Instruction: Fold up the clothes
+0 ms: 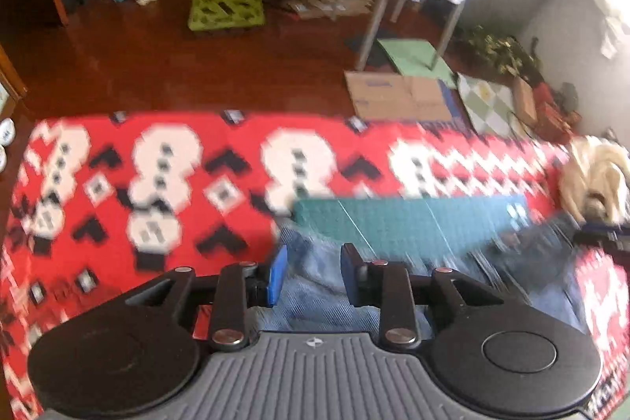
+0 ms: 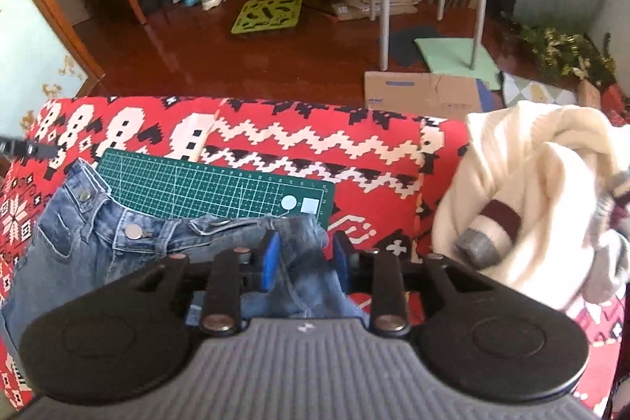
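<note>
Blue-padded right claw (image 2: pixel 303 258) stands parted, its fingers either side of a bunched fold of the denim jeans (image 2: pixel 118 243); whether they pinch it I cannot tell. Beyond its tips lies the green cutting mat (image 2: pixel 204 187); a cream sweater (image 2: pixel 523 191) sits to its right. Left claw (image 1: pixel 313 274) gapes over blurred denim.

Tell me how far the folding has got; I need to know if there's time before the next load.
Nothing looks folded yet. In hand: the jeans lie spread over the green cutting mat, with the right gripper open around denim at one end and the left gripper open over the other. Left: folding them, then the cream sweater heaped alongside.
</note>
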`<state>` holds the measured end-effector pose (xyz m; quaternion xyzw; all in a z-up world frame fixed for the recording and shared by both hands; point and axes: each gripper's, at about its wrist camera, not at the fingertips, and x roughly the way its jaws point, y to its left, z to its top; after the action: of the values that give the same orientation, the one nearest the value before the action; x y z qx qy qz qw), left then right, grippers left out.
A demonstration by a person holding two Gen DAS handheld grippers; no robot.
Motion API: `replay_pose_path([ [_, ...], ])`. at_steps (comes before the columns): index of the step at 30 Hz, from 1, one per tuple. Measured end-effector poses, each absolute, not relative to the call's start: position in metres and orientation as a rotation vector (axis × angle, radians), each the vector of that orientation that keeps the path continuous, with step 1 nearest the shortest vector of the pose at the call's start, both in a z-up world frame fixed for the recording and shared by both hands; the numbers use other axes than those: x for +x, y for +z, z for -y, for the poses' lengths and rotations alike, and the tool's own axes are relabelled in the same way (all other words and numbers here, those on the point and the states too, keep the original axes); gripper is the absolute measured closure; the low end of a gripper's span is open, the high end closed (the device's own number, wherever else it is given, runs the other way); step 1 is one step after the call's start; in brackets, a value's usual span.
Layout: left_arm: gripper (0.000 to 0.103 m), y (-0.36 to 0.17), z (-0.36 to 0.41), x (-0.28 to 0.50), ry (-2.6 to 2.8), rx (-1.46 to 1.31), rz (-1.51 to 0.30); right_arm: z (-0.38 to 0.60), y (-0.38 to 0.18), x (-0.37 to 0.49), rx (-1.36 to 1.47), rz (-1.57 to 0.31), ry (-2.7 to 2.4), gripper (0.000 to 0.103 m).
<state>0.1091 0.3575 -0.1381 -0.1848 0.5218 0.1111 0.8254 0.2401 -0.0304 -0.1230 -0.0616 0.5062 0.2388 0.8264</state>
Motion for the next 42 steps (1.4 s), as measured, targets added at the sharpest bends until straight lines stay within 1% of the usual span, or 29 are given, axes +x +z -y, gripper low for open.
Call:
replay_pose_path([
  [3, 0.073, -0.141, -0.333, 0.088, 0.200, -0.428, -1.154, 0.038, -0.109, 0.226, -0.101, -1.069, 0.478, 0.069],
  [7, 0.072, -0.152, -0.302, 0.053, 0.181, -0.472, -1.238, 0.073, -0.116, 0.201, -0.032, -1.162, 0.379, 0.062],
  [15, 0.072, -0.172, -0.267, -0.014, 0.232, -0.569, -1.386, 0.137, -0.132, 0.144, 0.122, -1.343, 0.196, 0.062],
  [19, 0.072, -0.179, -0.261, -0.047, 0.288, -0.686, -1.444, 0.140, -0.137, 0.107, 0.160, -1.404, 0.214, 0.062],
  [22, 0.072, -0.183, -0.257, -0.065, 0.322, -0.764, -1.462, 0.138, -0.141, 0.078, 0.240, -1.457, 0.221, 0.062],
  [24, 0.072, -0.184, -0.254, -0.072, 0.339, -0.774, -1.467, 0.140, -0.143, 0.063, 0.297, -1.469, 0.180, 0.062],
  [27, 0.072, -0.191, -0.254, -0.074, 0.363, -0.810, -1.462, 0.152, -0.147, 0.055, 0.335, -1.418, 0.078, 0.063],
  [28, 0.070, -0.194, -0.254, -0.075, 0.374, -0.829, -1.458, 0.155, -0.148, 0.053, 0.347, -1.400, 0.044, 0.063],
  [31, 0.058, -0.202, -0.252, -0.076, 0.411, -0.880, -1.444, 0.167, -0.154, 0.050, 0.419, -1.361, -0.030, 0.063],
  [33, 0.057, -0.207, -0.250, -0.076, 0.436, -0.914, -1.434, 0.166, -0.158, 0.051, 0.437, -1.360, -0.034, 0.063],
  [35, 0.053, -0.209, -0.248, -0.076, 0.463, -0.938, -1.422, 0.160, -0.164, 0.051, 0.454, -1.370, -0.039, 0.063],
  [38, 0.039, -0.211, -0.244, -0.075, 0.506, -0.973, -1.404, 0.149, -0.174, 0.050, 0.458, -1.388, -0.059, 0.063],
  [39, 0.038, -0.212, -0.243, -0.075, 0.520, -0.984, -1.398, 0.143, -0.177, 0.051, 0.453, -1.393, -0.065, 0.061],
  [40, 0.037, -0.212, -0.241, -0.074, 0.534, -0.996, -1.391, 0.139, -0.177, 0.052, 0.436, -1.385, -0.069, 0.061],
  [42, 0.042, -0.213, -0.241, -0.075, 0.579, -1.026, -1.377, 0.130, -0.175, 0.054, 0.402, -1.368, -0.078, 0.061],
])
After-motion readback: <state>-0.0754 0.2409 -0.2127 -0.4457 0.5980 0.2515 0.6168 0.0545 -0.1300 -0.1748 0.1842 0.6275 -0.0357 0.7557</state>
